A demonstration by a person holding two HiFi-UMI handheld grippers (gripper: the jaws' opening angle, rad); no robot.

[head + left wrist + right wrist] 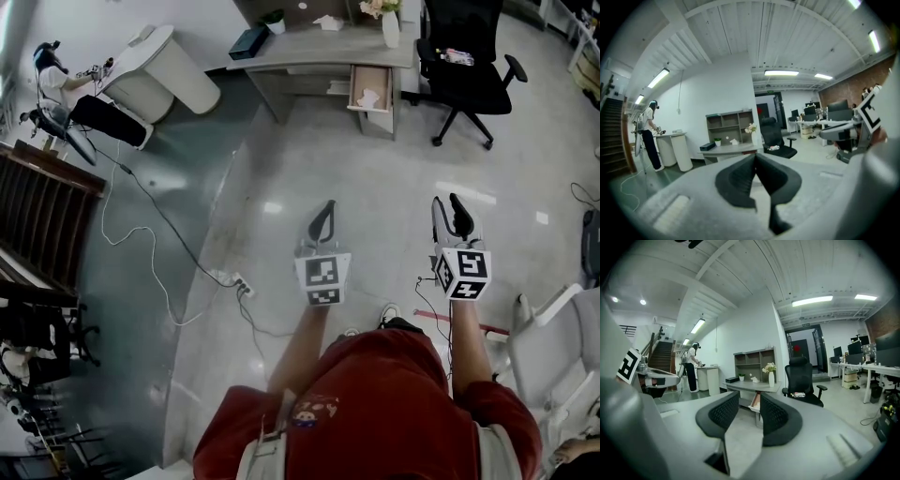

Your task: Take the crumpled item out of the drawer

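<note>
**Crumpled item seen in open drawer, grippers held well short of it**

A pale crumpled item (367, 97) is seen lying inside the open drawer (369, 109). The drawer is pulled out from the right end of a grey desk (309, 49) at the far side of the room. On the desk top a white vase of flowers (390, 28) is set above the drawer. Further left are a second white crumpled piece (328, 22), a small potted plant (275, 19) and a dark box (249, 41). A black office chair (466, 52) is placed just to the right of the desk.

Both grippers are held side by side over the pale floor (281, 159), well apart from the desk and pointed towards it. The jaws of the left gripper (327, 204) are brought together, their tips touching, and nothing is caught between them. The jaws of the right gripper (446, 200) are set partway apart and nothing is held between their pads. In the right gripper view the drawer is framed in the gap between them, far off.

A white cable (141, 225) is trailed across the floor to a power strip (242, 284). A dark staircase (42, 211) is seen at the left edge. Beyond it, another person (56, 80) is stood at a white rounded counter (155, 70). The wearer's red shirt (375, 403) fills the bottom of the head view.
</note>
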